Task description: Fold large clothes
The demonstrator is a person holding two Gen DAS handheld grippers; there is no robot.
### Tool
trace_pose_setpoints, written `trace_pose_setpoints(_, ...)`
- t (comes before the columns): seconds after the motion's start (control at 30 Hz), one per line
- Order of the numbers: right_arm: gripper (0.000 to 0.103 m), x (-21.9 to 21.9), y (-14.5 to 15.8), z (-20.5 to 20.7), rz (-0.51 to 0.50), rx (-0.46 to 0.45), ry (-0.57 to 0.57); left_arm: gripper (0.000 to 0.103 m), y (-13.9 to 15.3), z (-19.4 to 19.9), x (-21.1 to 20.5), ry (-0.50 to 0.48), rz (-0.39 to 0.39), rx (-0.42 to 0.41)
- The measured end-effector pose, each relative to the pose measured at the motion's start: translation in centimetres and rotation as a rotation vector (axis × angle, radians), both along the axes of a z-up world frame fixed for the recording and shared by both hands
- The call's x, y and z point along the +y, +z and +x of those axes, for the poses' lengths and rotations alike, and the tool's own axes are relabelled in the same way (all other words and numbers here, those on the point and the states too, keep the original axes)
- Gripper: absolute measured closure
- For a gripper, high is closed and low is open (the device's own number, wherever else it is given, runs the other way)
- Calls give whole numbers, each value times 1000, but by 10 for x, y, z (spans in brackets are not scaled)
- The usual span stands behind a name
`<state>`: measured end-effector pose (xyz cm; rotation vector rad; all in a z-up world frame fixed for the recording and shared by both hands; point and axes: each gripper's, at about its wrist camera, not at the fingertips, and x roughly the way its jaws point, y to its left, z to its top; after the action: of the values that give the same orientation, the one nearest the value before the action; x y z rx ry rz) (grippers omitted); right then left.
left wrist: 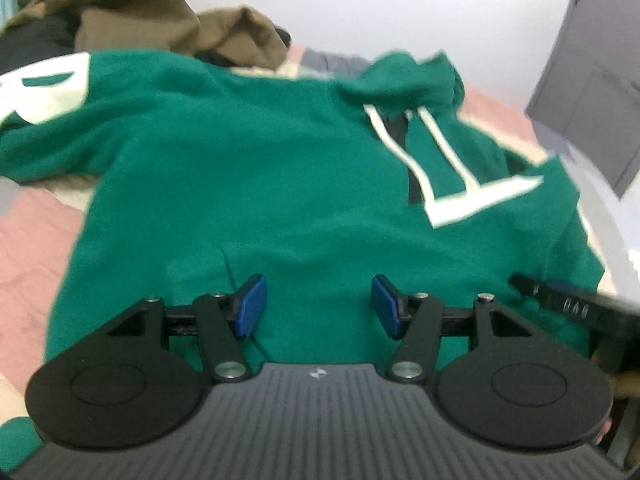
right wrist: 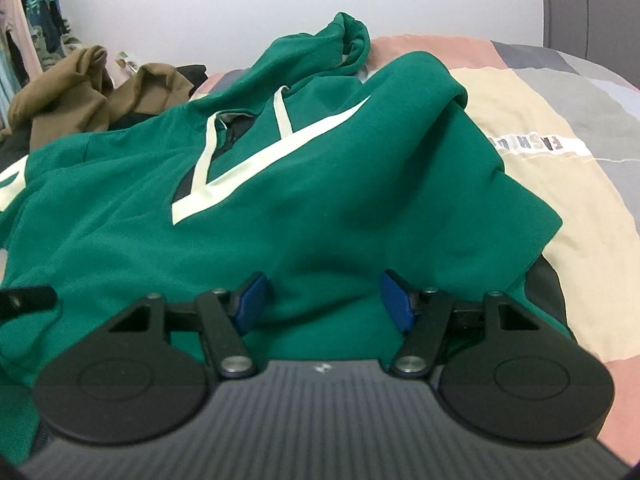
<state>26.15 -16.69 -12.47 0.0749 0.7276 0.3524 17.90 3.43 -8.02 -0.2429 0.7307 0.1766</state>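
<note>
A large green hoodie [left wrist: 240,168] [right wrist: 320,200] lies front up on a bed, with white stripes and white drawstrings [left wrist: 436,136]. Its hood [right wrist: 344,40] lies at the far end, and a sleeve with a white patch [left wrist: 40,88] spreads to the left. My left gripper [left wrist: 318,306] hovers over the near hem, jaws open, with green cloth below the blue pads [left wrist: 250,306]. My right gripper [right wrist: 324,300] stands open over the hem further right, its pads apart over a raised fold. Each view catches the other gripper at its edge: the right gripper [left wrist: 568,304] and the left gripper [right wrist: 24,298].
A crumpled brown garment [left wrist: 140,12] [right wrist: 80,88] lies beyond the hoodie at the far left. The bedding [right wrist: 540,160] is pink, cream and grey. A grey cabinet [left wrist: 592,72] stands at the right by a white wall. Clothes hang at the far left [right wrist: 32,20].
</note>
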Motion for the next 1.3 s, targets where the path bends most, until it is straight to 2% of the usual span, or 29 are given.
trace_pose_setpoints(0.17,39,0,2,-3,-6,-1,-5,36,25,-9,20,57,32,-71)
trace_pose_setpoints(0.37,39,-1,5,-6,-9,0,-10,36,46,2,73,117,137,-72)
trace_pose_setpoints(0.47,38,0,5,-7,-13,-1,-10,35,54,6,109,167,219,-59)
trace_pose_setpoints(0.57,38,2,4,-6,-20,-3,-8,35,60,2,152,232,218,-46)
trace_pose_setpoints(0.67,38,4,3,-4,-21,-1,-6,29,64,-12,196,302,245,-41)
trace_pose_setpoints(0.83,36,8,2,-2,-26,0,-5,26,64,-47,265,398,305,-46)
trace_pose_setpoints(0.93,24,9,2,1,-13,3,-1,19,65,-70,302,436,340,-56)
trace_pose_setpoints(1.0,19,10,1,2,-3,3,-1,17,64,-82,325,448,374,-46)
trace_pose_setpoints(1.1,18,15,2,2,-18,-7,-1,15,57,-94,353,416,377,-23)
trace_pose_setpoints(1.2,18,20,1,3,-38,-12,-1,15,45,-93,371,355,374,22)
trace_pose_setpoints(1.3,17,24,1,4,-54,-18,-3,15,31,-82,376,342,402,69)
